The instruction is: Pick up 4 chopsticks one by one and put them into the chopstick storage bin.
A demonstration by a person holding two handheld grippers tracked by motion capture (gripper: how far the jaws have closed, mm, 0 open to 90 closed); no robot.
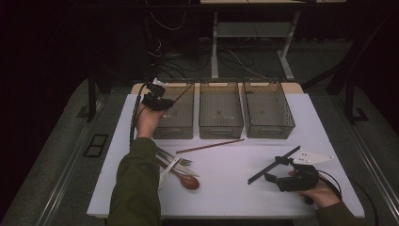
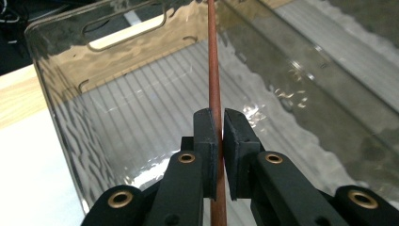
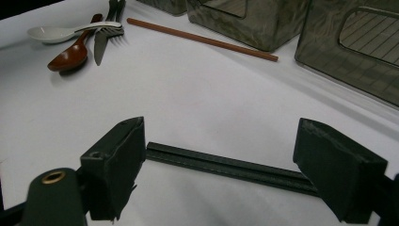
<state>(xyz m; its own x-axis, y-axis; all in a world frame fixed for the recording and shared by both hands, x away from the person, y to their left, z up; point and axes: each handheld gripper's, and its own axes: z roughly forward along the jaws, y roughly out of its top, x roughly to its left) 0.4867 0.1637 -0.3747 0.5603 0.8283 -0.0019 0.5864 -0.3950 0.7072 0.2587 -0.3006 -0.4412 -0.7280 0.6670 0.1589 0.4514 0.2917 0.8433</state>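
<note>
One brown chopstick (image 2: 214, 70) is clamped in the left gripper (image 2: 219, 141) over the left bin (image 2: 61, 80), awaiting release; the right gripper (image 3: 221, 155), jaws apart, is poised around the black chopstick (image 3: 226, 167).

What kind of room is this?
Probably a lab or workshop, not a kitchen: a white table holds three see-through bins for sorting cutlery, and loose cables lie on the floor behind.
</note>
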